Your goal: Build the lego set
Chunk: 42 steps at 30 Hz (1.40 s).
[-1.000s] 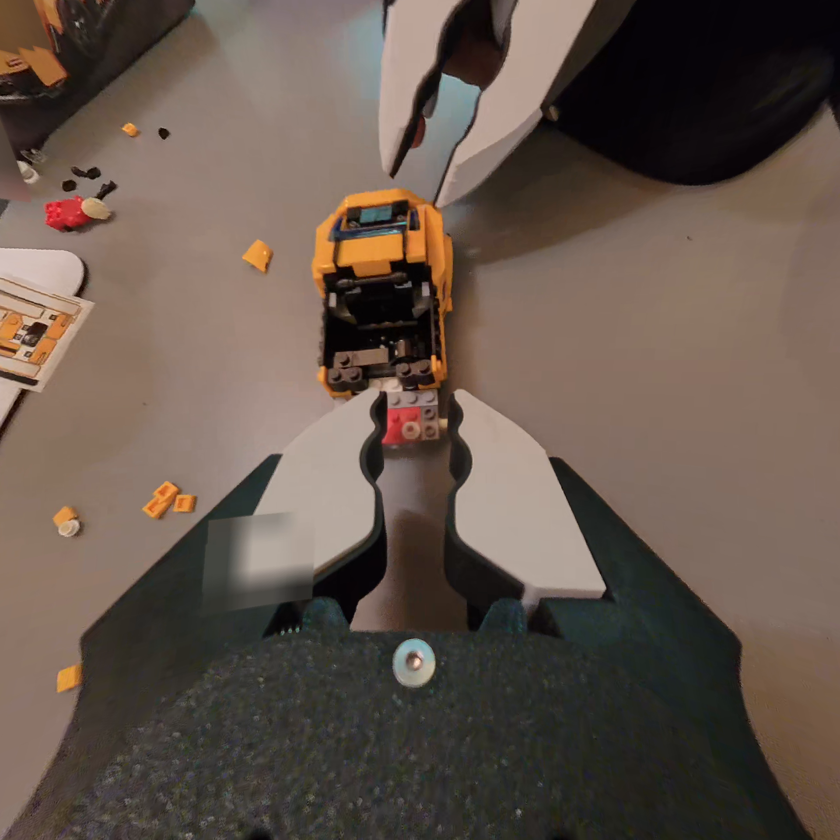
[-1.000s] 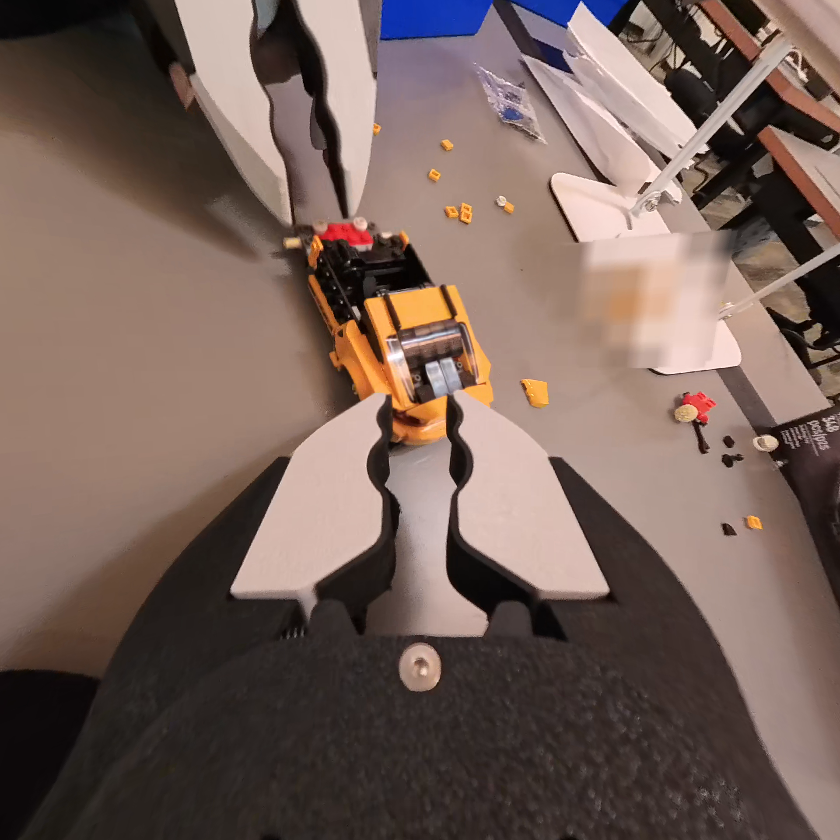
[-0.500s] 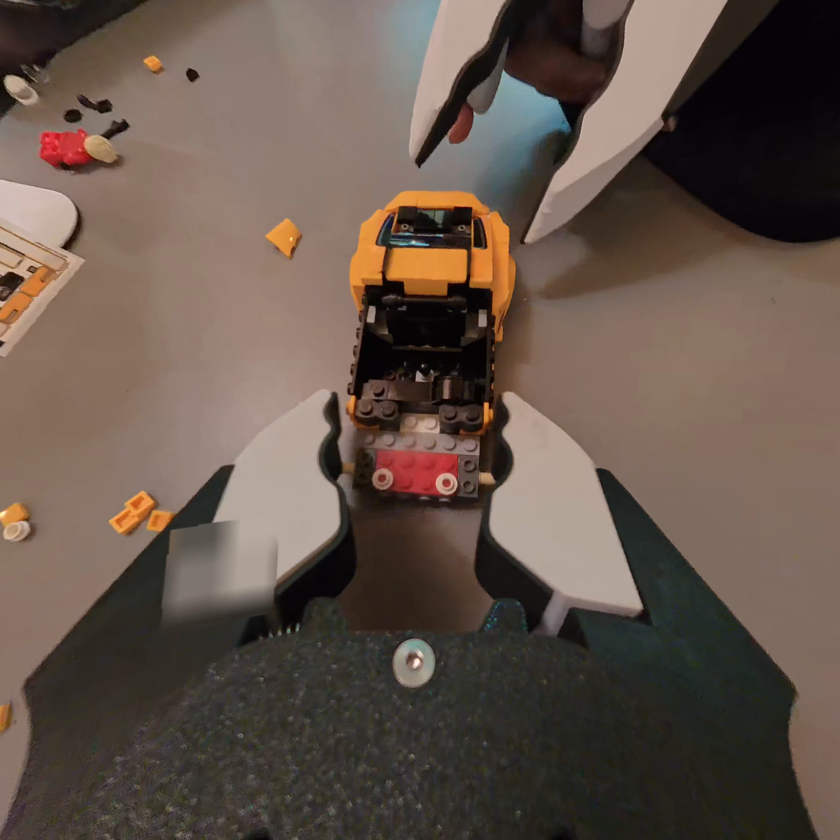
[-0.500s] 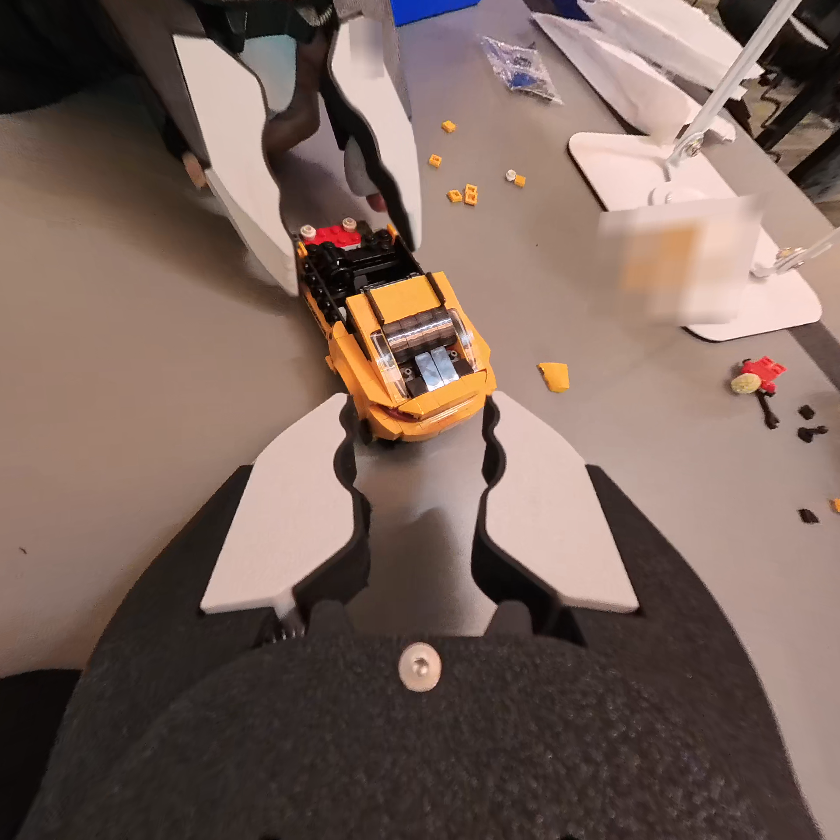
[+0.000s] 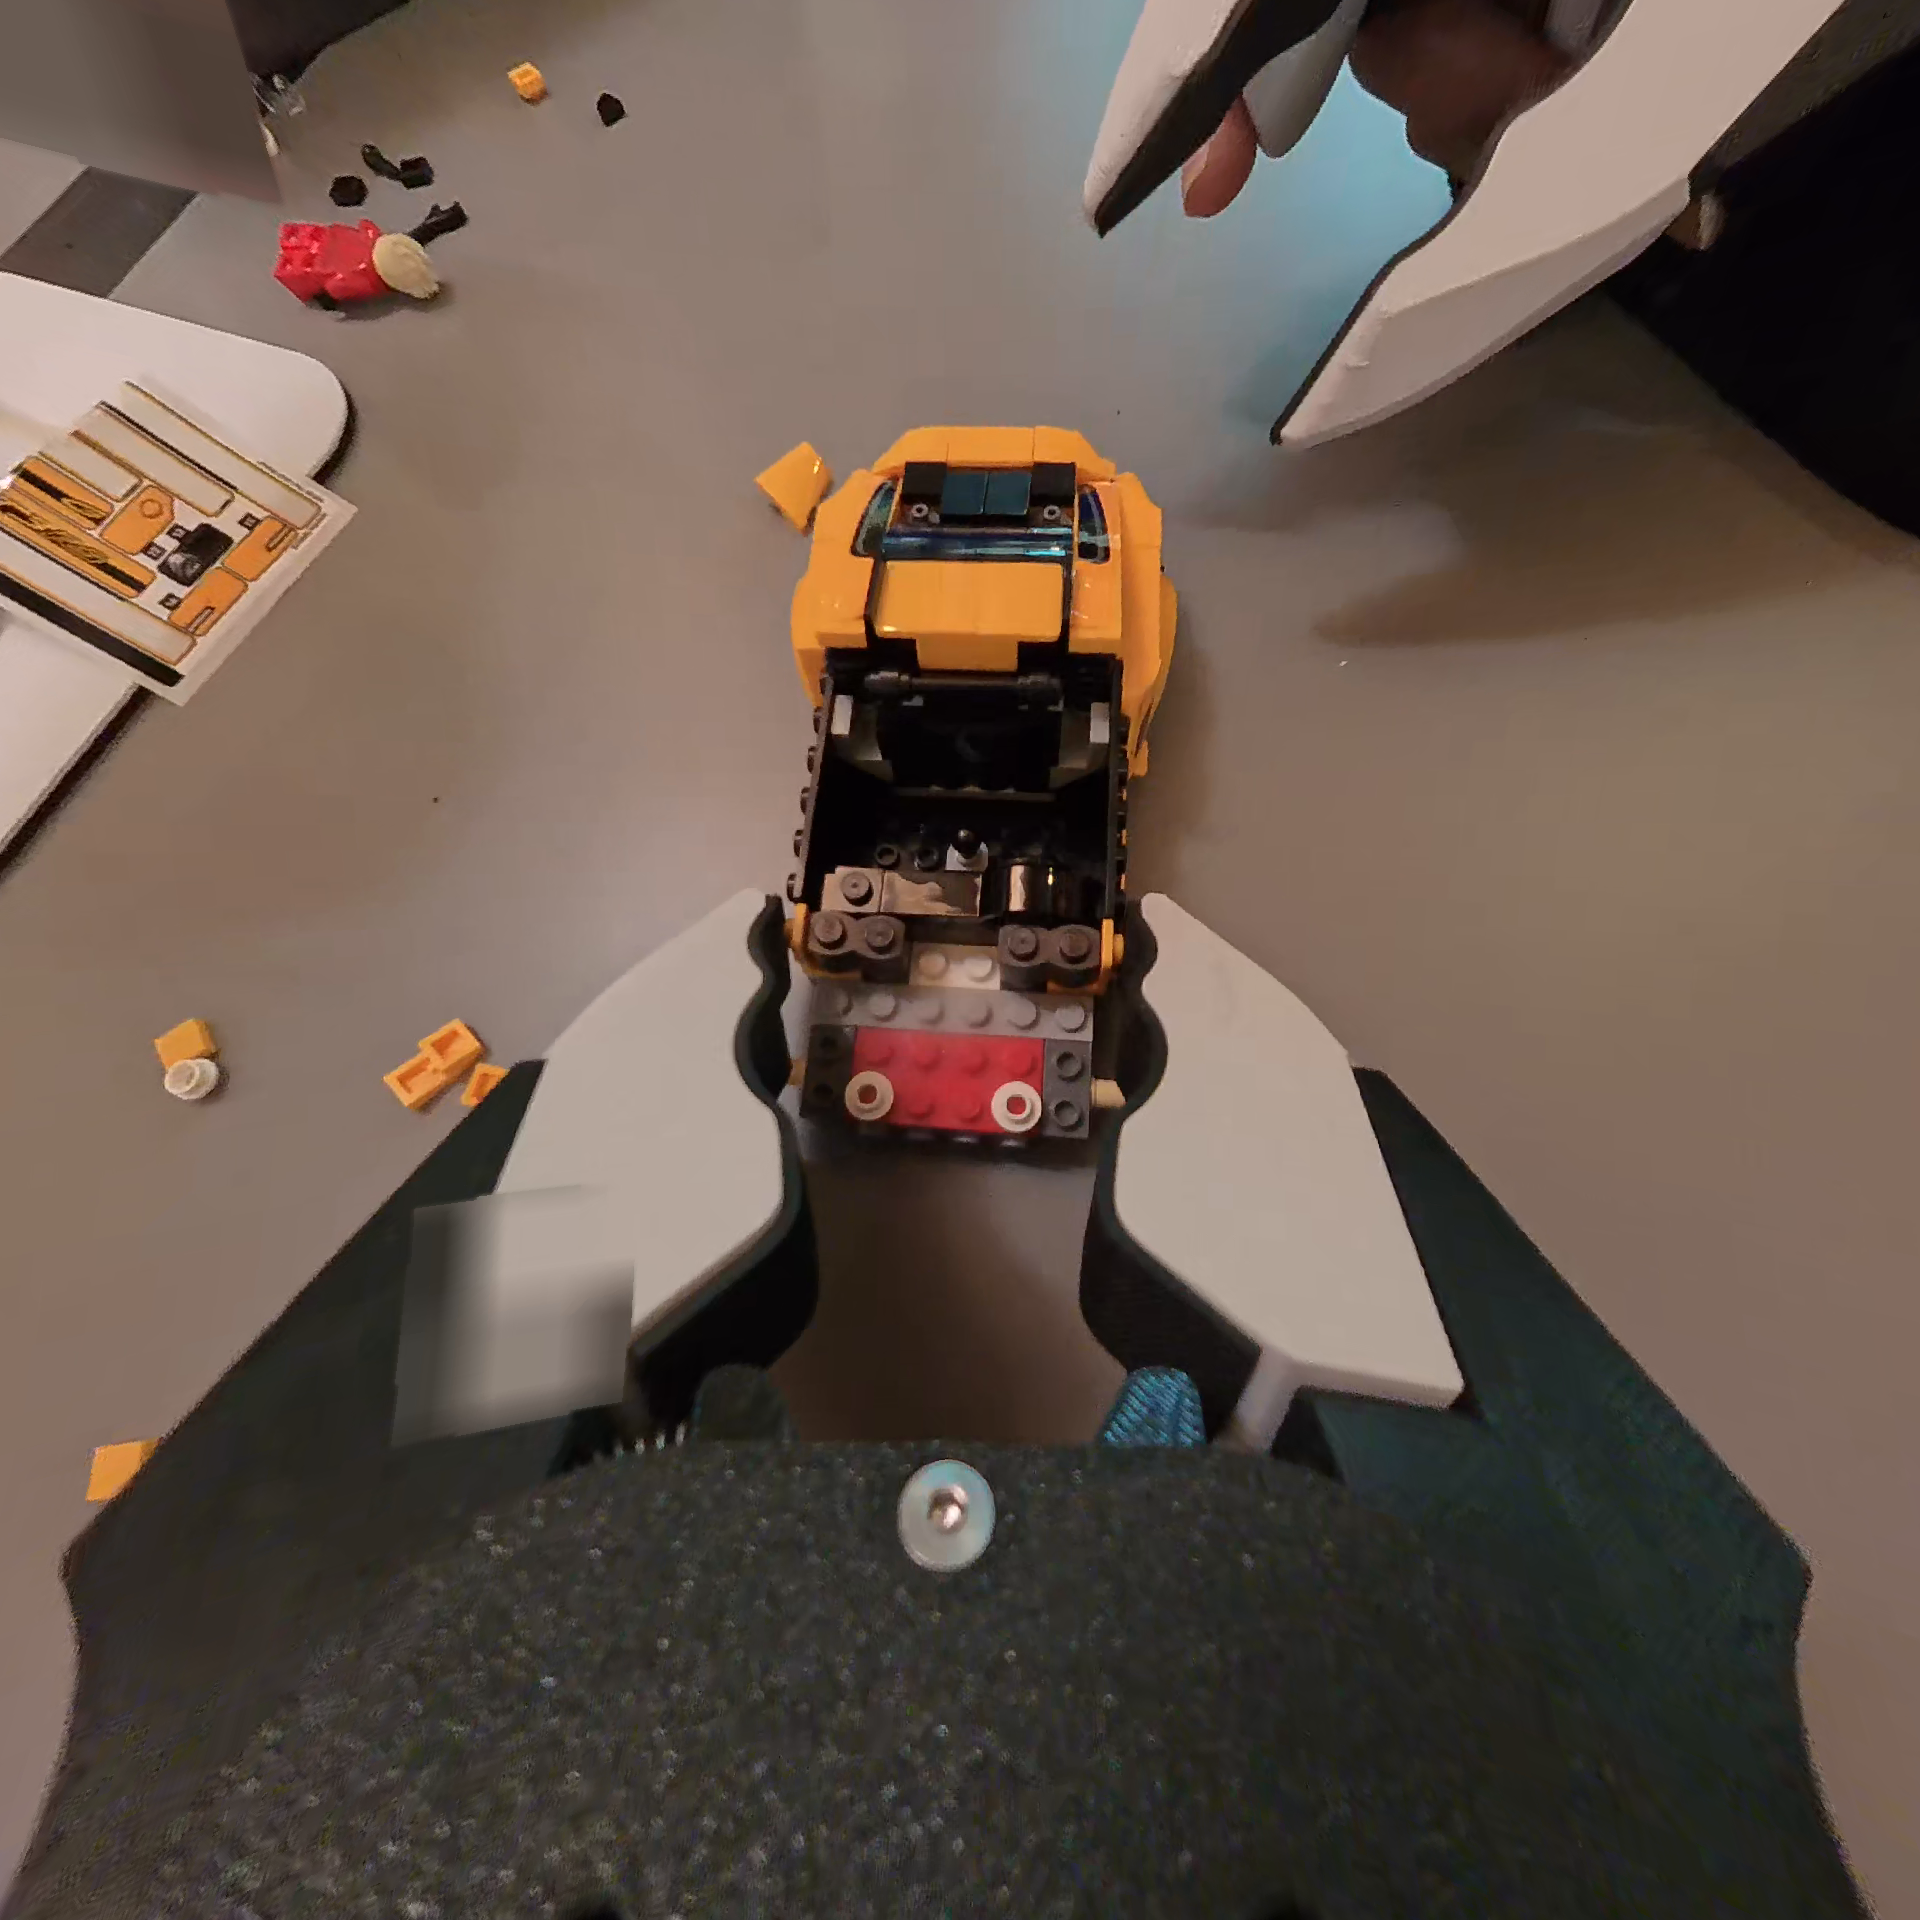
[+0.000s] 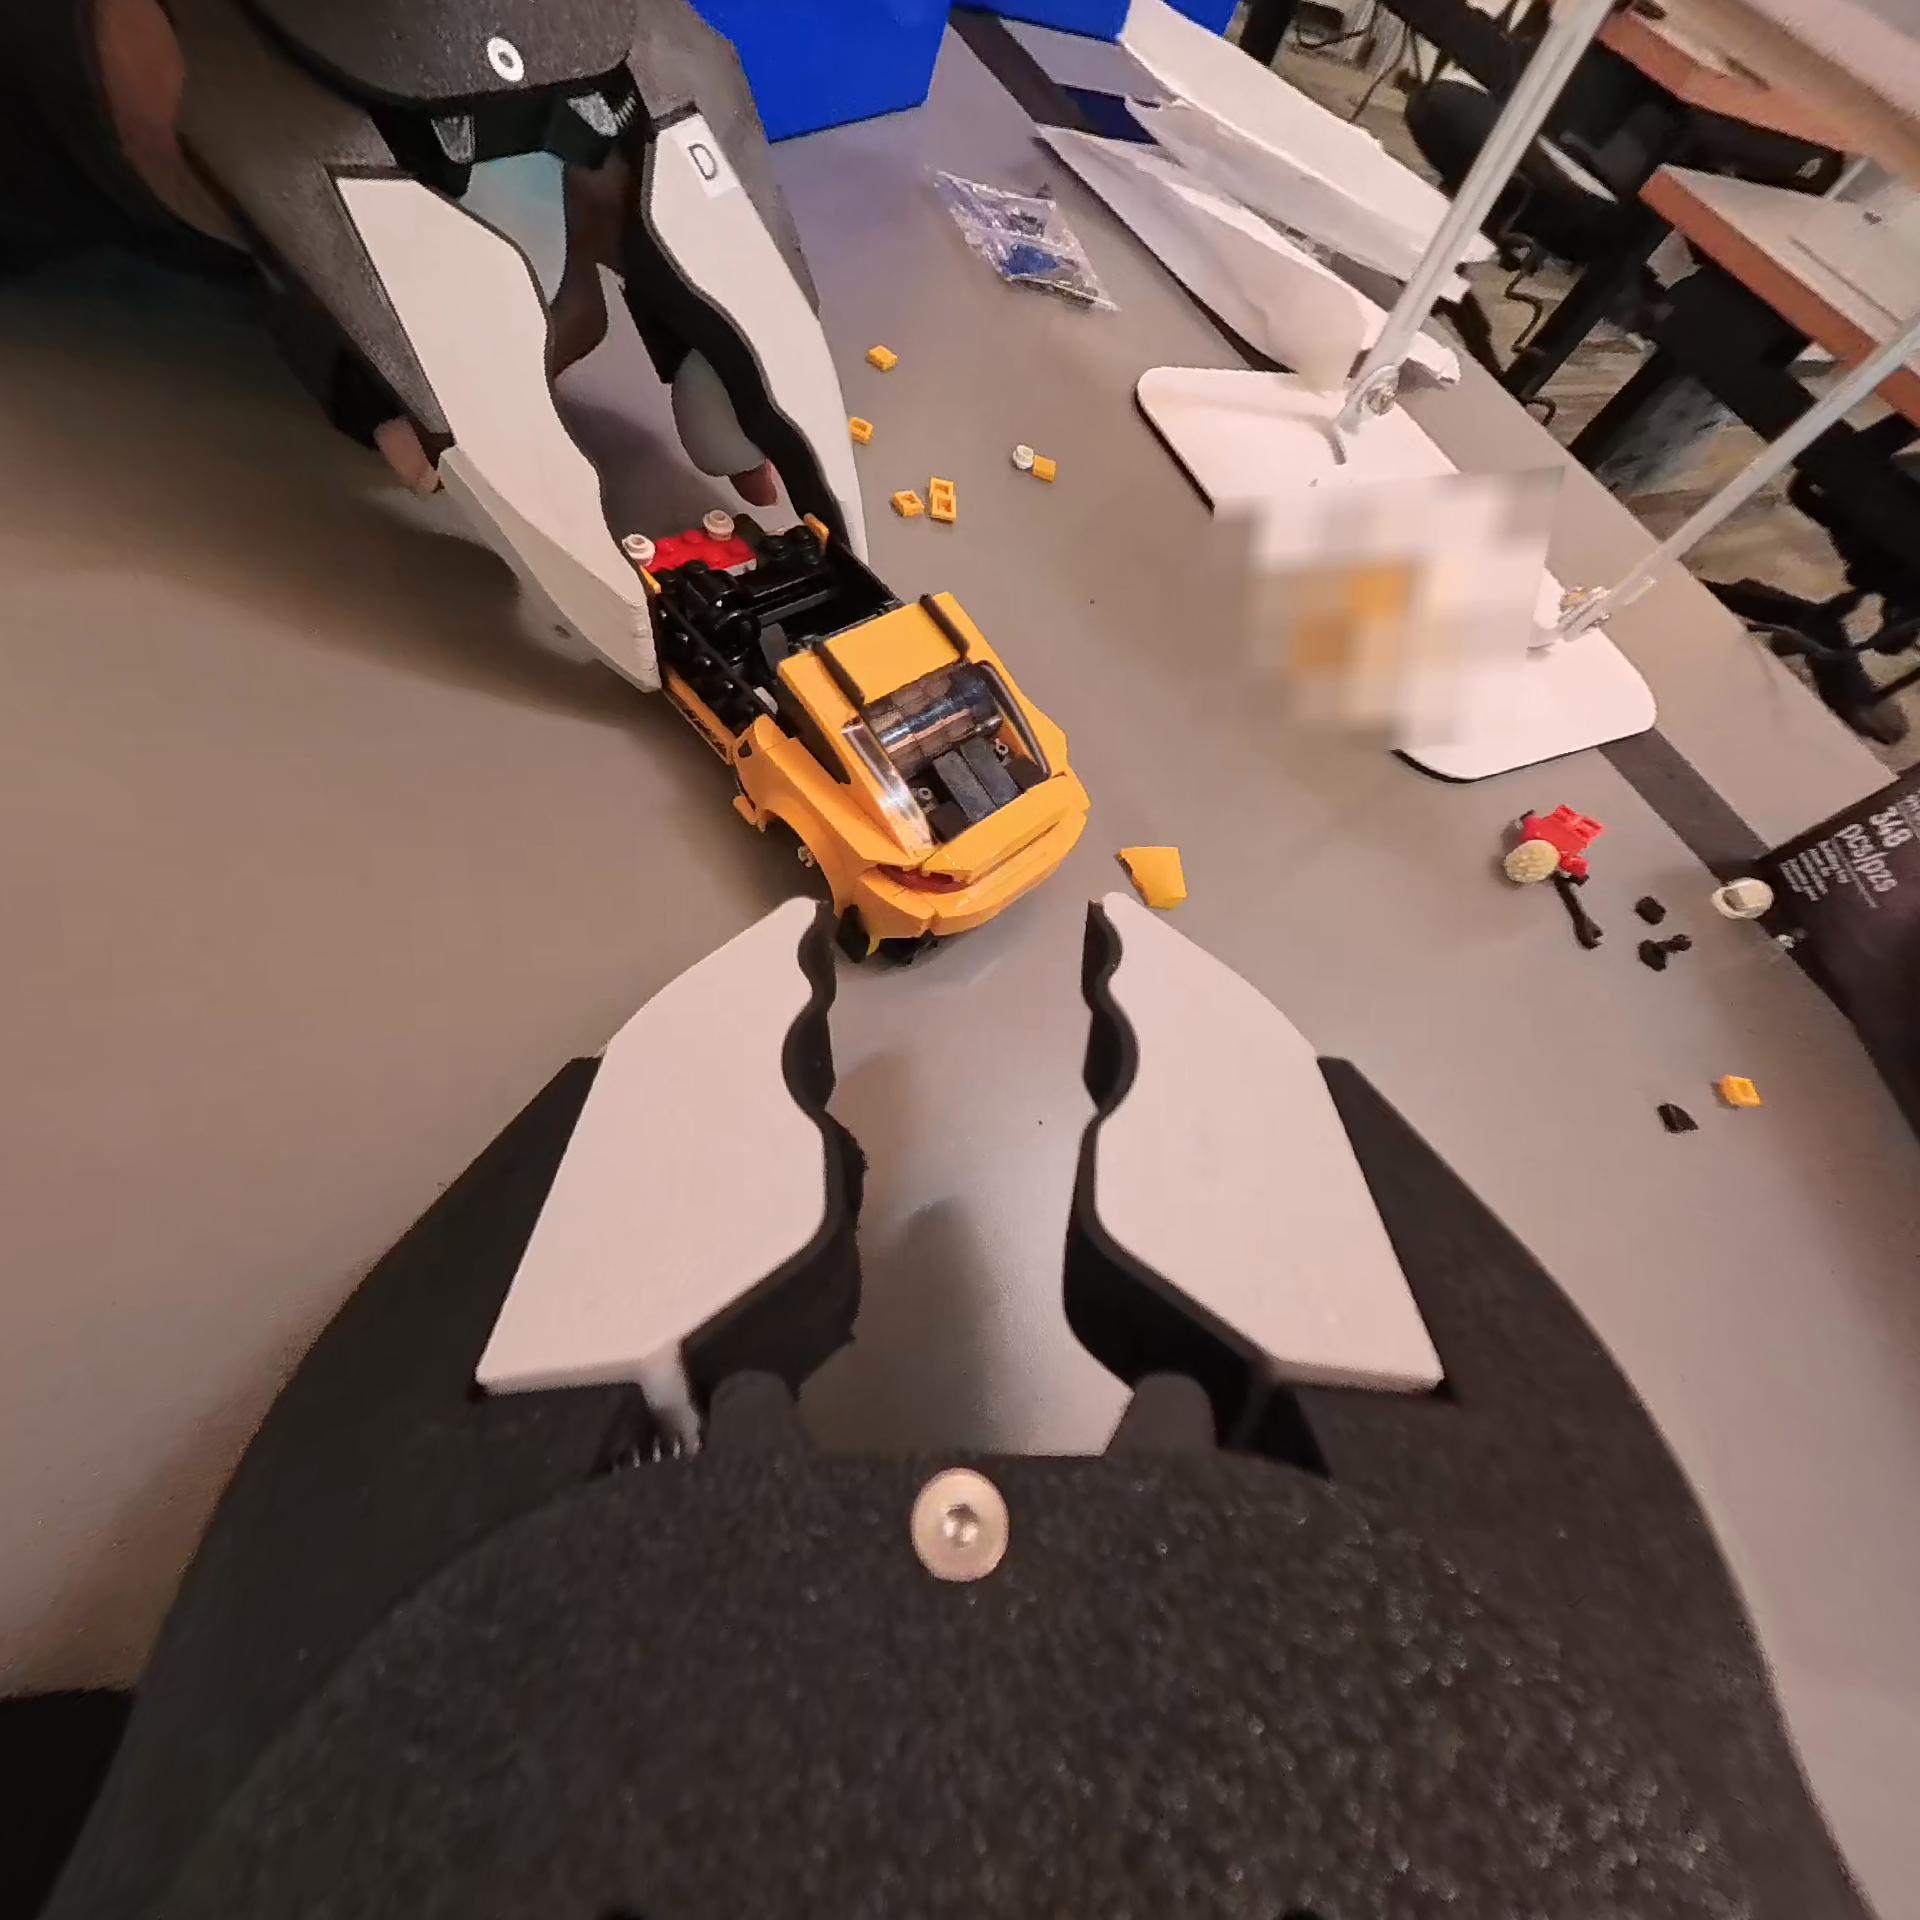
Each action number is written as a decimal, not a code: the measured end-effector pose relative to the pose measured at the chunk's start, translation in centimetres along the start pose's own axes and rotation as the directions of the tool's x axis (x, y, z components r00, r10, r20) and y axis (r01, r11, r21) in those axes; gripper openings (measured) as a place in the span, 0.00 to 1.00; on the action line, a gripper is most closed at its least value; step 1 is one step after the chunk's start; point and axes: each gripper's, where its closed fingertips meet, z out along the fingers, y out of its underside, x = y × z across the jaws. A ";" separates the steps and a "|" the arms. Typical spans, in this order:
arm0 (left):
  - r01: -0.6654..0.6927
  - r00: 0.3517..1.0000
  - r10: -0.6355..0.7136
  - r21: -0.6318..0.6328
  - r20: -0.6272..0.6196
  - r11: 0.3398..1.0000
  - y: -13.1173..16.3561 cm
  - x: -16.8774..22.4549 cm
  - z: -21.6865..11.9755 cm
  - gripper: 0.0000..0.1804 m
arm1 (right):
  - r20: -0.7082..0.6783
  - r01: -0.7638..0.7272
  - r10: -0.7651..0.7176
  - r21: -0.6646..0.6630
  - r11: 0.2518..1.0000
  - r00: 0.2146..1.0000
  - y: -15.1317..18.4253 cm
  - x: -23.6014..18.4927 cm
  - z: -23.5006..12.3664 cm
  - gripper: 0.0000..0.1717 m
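Note:
A yellow-orange brick car [image 5: 977,603] with an open black cabin stands on the grey table [image 5: 1455,935]. Its bare end, of red and grey plates, points at my left gripper [image 5: 956,925]. The left fingers straddle that end and the pads lie against both of its sides; the right wrist view [image 6: 738,603] shows the same. My right gripper [image 6: 956,914] is open and empty. Its fingertips sit just short of the car's closed yellow end [image 6: 914,748], the left fingertip [image 6: 790,935] close to the corner. In the left wrist view the right gripper [image 5: 1190,330] hangs open beyond the car.
A loose orange wedge [image 6: 1153,873] lies beside the car. Small orange plates [image 5: 436,1060], a red figure part [image 5: 343,260] and black bits are scattered to one side. A sticker sheet [image 5: 145,540], a white stand base [image 6: 1299,436] and a black bag [image 6: 1849,883] lie farther out.
Both grippers opened wide. The left moved forward around the car's red-and-grey end and closed slightly onto its sides. The right drew back, so the car's yellow end now lies ahead of its tips.

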 end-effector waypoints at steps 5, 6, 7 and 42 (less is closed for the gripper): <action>-0.039 0.999 0.040 0.014 -0.032 0.999 -0.3 0.7 0.3 0.34 | -0.069 -0.007 0.010 0.043 0.999 0.998 -0.6 0.9 -0.6 0.23; -0.051 0.998 0.052 0.017 -0.039 0.999 -0.4 1.0 0.4 0.34 | -0.079 -0.013 0.017 0.054 0.998 0.997 -0.8 1.1 -0.7 0.23; -0.060 0.997 0.061 0.019 -0.041 0.998 -0.5 1.1 0.4 0.34 | -0.088 -0.017 0.022 0.060 0.998 0.996 -0.9 1.3 -0.8 0.22; 0.074 0.817 -0.456 0.721 0.353 0.689 -12.2 -14.6 -12.0 0.00 | -0.405 -0.186 0.408 0.486 0.854 0.818 -14.5 16.7 -1.0 0.12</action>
